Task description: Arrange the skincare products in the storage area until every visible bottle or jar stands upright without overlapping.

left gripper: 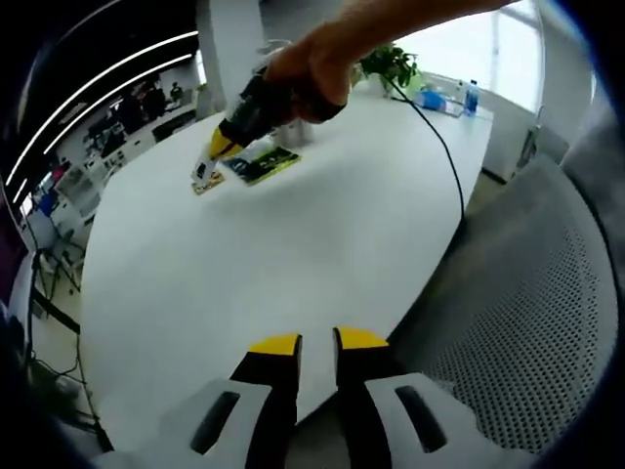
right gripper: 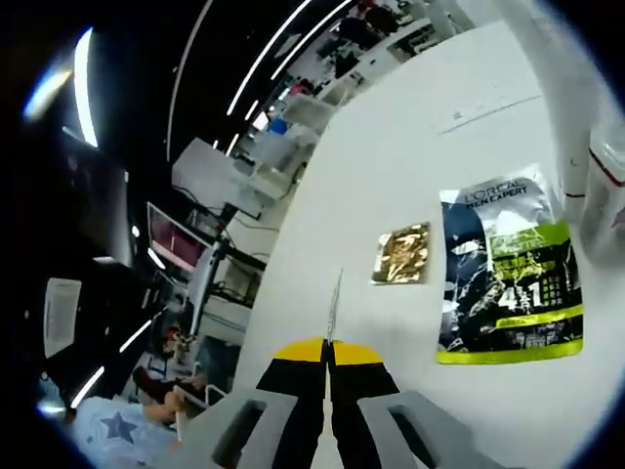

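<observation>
In the left gripper view the left gripper (left gripper: pixel 317 342) sits over the near edge of the white tabletop (left gripper: pixel 293 244), its yellow-tipped jaws a narrow gap apart with nothing between them. Farther across the tabletop, toward its far edge, the right gripper (left gripper: pixel 207 168) comes in from above, held in a hand (left gripper: pixel 311 70), with its tip down at a small gold packet (left gripper: pixel 206 183). Just right of that packet lies a flat dark-and-green sachet (left gripper: pixel 262 164), and behind the hand stands a pale container (left gripper: pixel 291 132), mostly hidden, so I cannot tell what kind it is. A black cable (left gripper: pixel 444 147) runs from the far edge toward the right edge, where a plant (left gripper: pixel 389 64) and a blue-capped bottle (left gripper: pixel 471 97) stand at the far right corner. A grey mesh chair (left gripper: pixel 527 293) is beside the right edge. In the right gripper view the jaws are pressed together on a thin sheet (right gripper: pixel 335 303) seen edge-on, rising from between the yellow tips; what it is cannot be told. To the right the gold packet (right gripper: pixel 402 254) lies flat, apart from the jaws, and just right of it the printed sachet (right gripper: pixel 506 269) lies flat too. At the right border part of a clear container (right gripper: pixel 607 186) with a red line stands on the tabletop.
</observation>
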A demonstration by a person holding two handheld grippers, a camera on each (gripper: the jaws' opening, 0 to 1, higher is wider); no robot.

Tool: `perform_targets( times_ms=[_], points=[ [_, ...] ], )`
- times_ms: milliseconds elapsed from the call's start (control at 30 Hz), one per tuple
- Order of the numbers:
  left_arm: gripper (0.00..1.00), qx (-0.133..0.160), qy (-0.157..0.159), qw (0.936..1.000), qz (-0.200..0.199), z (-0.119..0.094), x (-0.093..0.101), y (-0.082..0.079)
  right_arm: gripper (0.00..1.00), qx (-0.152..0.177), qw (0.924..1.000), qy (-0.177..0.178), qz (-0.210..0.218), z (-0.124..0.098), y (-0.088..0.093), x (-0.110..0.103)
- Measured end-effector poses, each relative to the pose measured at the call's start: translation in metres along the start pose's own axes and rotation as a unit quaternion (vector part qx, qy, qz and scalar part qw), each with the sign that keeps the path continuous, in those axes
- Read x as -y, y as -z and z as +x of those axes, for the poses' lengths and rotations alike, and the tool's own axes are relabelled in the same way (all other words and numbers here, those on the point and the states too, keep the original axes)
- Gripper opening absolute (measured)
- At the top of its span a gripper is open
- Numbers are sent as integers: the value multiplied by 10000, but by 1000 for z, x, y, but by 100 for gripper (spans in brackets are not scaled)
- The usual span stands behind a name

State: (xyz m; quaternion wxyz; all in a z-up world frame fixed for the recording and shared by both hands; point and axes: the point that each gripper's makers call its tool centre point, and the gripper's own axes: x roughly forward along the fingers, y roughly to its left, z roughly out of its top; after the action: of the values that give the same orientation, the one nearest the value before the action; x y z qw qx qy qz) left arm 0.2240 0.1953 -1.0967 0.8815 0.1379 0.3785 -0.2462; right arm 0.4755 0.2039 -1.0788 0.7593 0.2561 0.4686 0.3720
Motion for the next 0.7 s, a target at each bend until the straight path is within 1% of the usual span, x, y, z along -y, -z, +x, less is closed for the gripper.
perform_targets(
  times_ms=[67, 167, 233, 333, 400, 467, 500, 567, 667, 700],
  points=[
    [10, -74, -30, 10000, -26, -1, -3, 3, 0, -47, 10000, 23, 6, 4, 2, 4],
    [10, -65, -7, 10000, -21, 0, -1, 3, 0, -88, 9999, 122, 5, 9, 2, 13],
    [10, -119, 10, 9999, 6, 1, -1, 5, 0, -34, 9998, 111, 143, 12, 0, 15],
    [9, -165, 34, 9998, -50, 3, -1, 8, 0, -35, 9997, 77, 208, 16, -1, 17],
    [10, -233, 53, 9997, -111, 4, -1, 11, 0, -77, 9995, 135, 262, 20, 2, 22],
    [11, -256, 60, 9996, -95, 3, -1, 12, 0, -116, 9982, 226, 534, 21, 6, 30],
    [10, -252, 61, 9996, -91, 3, 0, 12, 0, -111, 9978, 292, 578, 21, 7, 33],
    [9, -300, 66, 9994, -138, 3, -2, 16, 0, -56, 9978, 265, 607, 22, 7, 35],
    [9, -310, 63, 9994, -116, 3, -1, 16, 0, -93, 9974, 399, 588, 22, 9, 39],
    [8, -300, 60, 9995, -102, 2, -1, 16, 0, -117, 9969, 498, 603, 21, 10, 42]
  ],
)
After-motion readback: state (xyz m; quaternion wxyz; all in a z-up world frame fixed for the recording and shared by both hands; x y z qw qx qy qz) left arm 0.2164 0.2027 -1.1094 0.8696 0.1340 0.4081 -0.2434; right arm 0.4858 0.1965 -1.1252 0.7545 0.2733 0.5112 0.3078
